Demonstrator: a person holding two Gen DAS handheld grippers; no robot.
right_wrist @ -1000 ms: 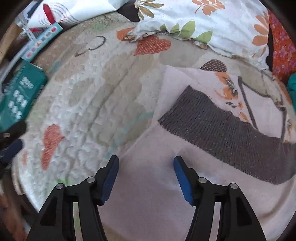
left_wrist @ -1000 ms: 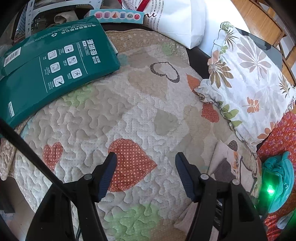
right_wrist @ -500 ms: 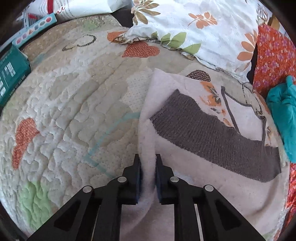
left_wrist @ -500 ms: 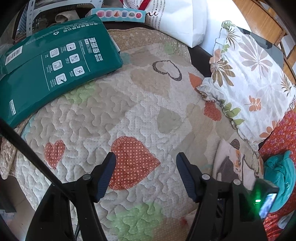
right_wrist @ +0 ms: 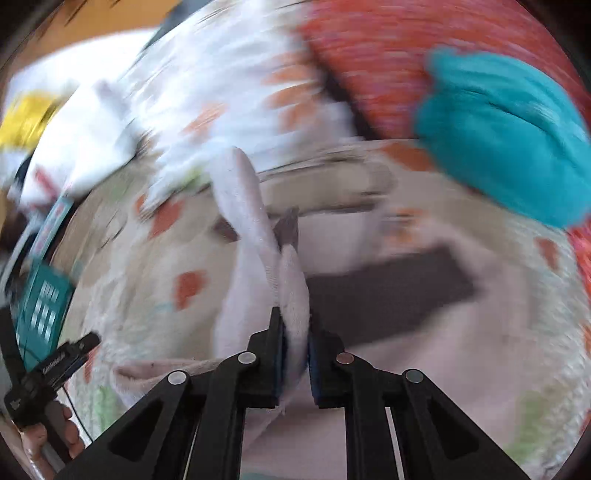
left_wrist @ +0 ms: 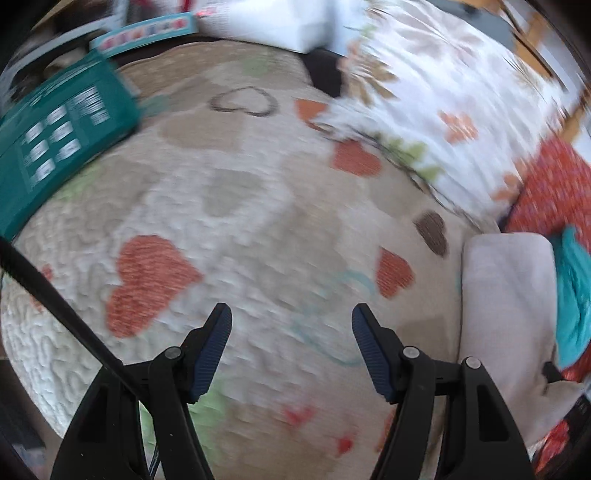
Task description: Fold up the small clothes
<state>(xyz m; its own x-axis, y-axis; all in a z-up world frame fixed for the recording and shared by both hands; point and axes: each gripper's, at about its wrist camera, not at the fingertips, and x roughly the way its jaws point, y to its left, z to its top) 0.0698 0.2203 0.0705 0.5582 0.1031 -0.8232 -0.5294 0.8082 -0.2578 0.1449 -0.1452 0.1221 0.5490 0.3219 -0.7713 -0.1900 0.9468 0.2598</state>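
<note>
A small pale pink garment point(right_wrist: 258, 229) with a dark grey knit band point(right_wrist: 388, 284) lies on the heart-patterned quilt point(left_wrist: 240, 206). My right gripper point(right_wrist: 295, 354) is shut on a raised fold of its pink edge, lifting it off the quilt. In the left wrist view the same garment point(left_wrist: 506, 295) shows as a pale folded shape at the right. My left gripper point(left_wrist: 291, 347) hangs open over bare quilt to the left of it, holding nothing. Both views are blurred by motion.
A teal cloth point(right_wrist: 509, 133) lies on an orange-red patterned fabric point(left_wrist: 554, 192) at the right. A floral pillow point(left_wrist: 443, 92) sits behind the garment. A green flat package point(left_wrist: 55, 140) lies at the far left, with a white bag point(left_wrist: 295, 18) behind.
My right gripper closed on the garment's pink edge, then lifted and swung it toward the right, rolling as it went. My left gripper slid toward the garment, staying open.
</note>
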